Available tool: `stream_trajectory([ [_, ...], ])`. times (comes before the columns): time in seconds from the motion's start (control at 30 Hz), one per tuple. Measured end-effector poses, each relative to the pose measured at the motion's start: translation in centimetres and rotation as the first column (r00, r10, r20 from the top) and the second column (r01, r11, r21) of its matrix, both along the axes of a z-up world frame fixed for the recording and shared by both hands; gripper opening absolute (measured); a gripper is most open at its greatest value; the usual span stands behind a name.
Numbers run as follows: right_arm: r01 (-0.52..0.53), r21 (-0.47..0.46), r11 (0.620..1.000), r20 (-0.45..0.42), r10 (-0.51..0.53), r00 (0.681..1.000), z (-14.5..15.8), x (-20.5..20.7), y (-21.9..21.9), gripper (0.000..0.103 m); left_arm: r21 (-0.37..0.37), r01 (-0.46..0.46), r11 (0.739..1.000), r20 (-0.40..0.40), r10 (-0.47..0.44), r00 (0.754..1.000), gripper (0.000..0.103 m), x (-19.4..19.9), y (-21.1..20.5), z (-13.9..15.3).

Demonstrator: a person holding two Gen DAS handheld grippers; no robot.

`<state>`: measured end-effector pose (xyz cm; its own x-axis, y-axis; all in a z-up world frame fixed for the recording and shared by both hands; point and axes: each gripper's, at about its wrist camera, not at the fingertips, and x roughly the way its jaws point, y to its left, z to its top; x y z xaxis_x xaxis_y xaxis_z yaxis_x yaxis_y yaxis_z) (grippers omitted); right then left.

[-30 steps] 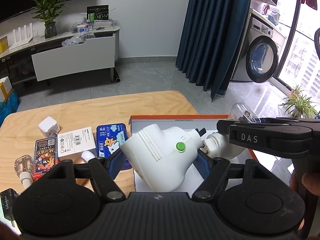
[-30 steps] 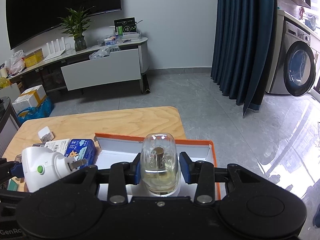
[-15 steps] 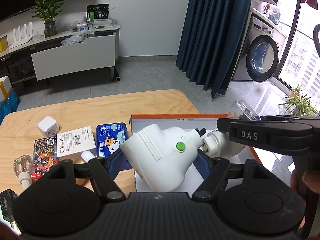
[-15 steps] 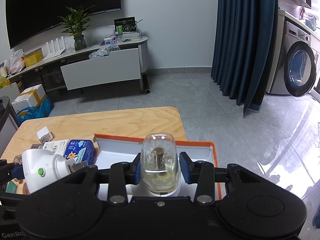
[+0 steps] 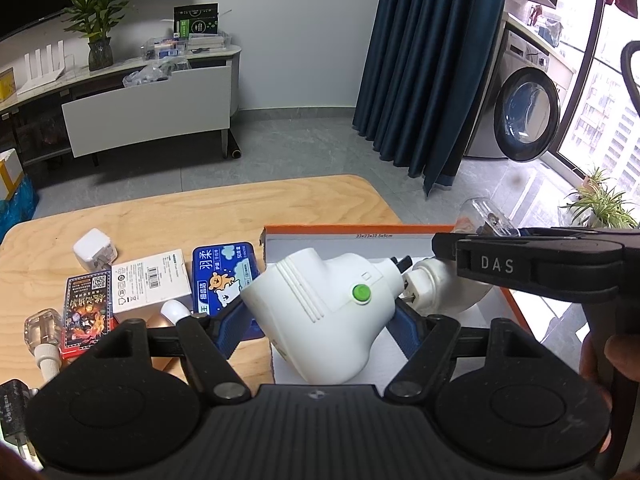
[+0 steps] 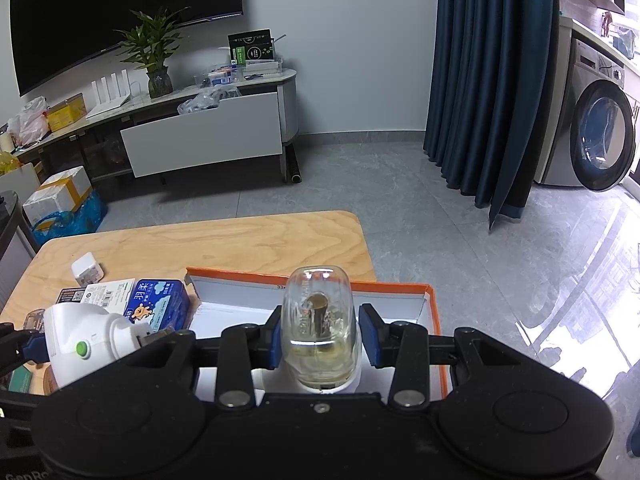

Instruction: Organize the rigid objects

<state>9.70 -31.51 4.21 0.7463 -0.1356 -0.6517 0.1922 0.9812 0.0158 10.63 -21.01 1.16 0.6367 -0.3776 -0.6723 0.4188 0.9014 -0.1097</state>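
Currently left gripper [image 5: 320, 316] clamps white plug [image 5: 320, 312]; right gripper [image 6: 318, 340] clamps clear bottle [image 6: 318, 332], both over orange box [image 6: 434, 320].

Black tongs [image 5: 320, 320], blue pads [image 5: 234, 326], silver pivot screws, white "DAS" lettering.

The black plug [image 5: 12, 408] is cut off at the frame's left edge; the blue tin's [image 5: 224, 276] lower corner is hidden behind the white adapter [image 5: 320, 304].
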Motion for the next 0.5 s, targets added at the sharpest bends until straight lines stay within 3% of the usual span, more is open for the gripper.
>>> stream_trajectory([
  [0.5,0.001,0.002,1.0,-0.037,0.0,0.999,-0.9,2.6,-0.8,0.048,0.014,0.04,0.999,-0.043,-0.04,0.998,0.075,0.6,-0.7,-1.4],
])
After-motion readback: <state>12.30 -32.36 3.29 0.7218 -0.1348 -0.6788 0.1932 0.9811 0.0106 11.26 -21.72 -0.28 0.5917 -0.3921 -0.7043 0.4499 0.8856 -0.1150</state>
